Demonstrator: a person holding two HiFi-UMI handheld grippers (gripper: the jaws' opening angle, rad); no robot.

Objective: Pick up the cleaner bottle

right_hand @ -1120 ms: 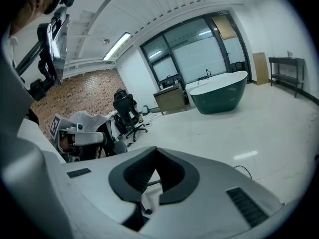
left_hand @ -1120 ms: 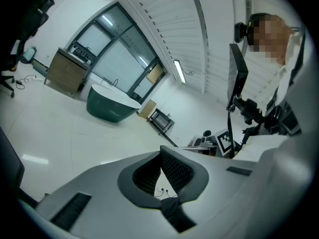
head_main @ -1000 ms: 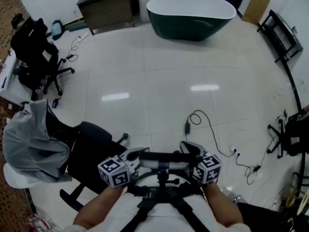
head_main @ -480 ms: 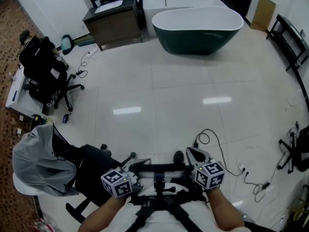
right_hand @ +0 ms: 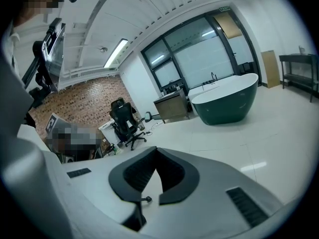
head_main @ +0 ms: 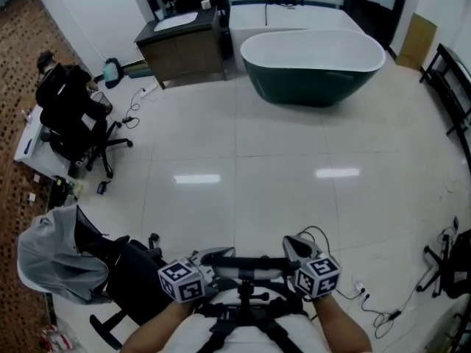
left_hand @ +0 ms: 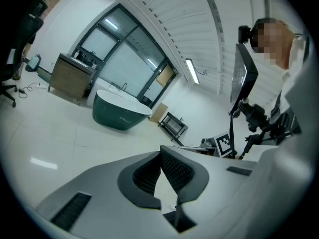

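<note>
Green on the outside and white within, the bathtub (head_main: 313,68) stands at the far end of a pale tiled floor (head_main: 243,160), and everything else is best placed from it. Just to the left of the tub is a brown vanity counter (head_main: 184,39) with a basin in its top. Further left of the tub, and nearer the person, is a black office chair (head_main: 70,112). Well short of the tub, close to the person, a second chair carries a grey garment (head_main: 48,259), and a loose cable (head_main: 368,300) lies on the tiles.

The cleaner bottle cannot be picked out in any view. Some small things stand on the counter beside the tub, but they are too small to name, so where the bottle is cannot be told from here.

The left gripper (left_hand: 162,158) and the right gripper (right_hand: 157,156) are both carried low in front of the person's body, far from the tub and pointing roughly toward it. Each has its jaws closed tip to tip, with nothing between them.

By my reading this is the approach step: nothing has been reached for, and the grasp has not begun. The next move probably calls for crossing the open floor toward the tub and the counter and finding the bottle there. One pair of jaws must then open wide enough to take the bottle's body before closing on it. The cable is the one thing on the floor worth stepping clear of.
</note>
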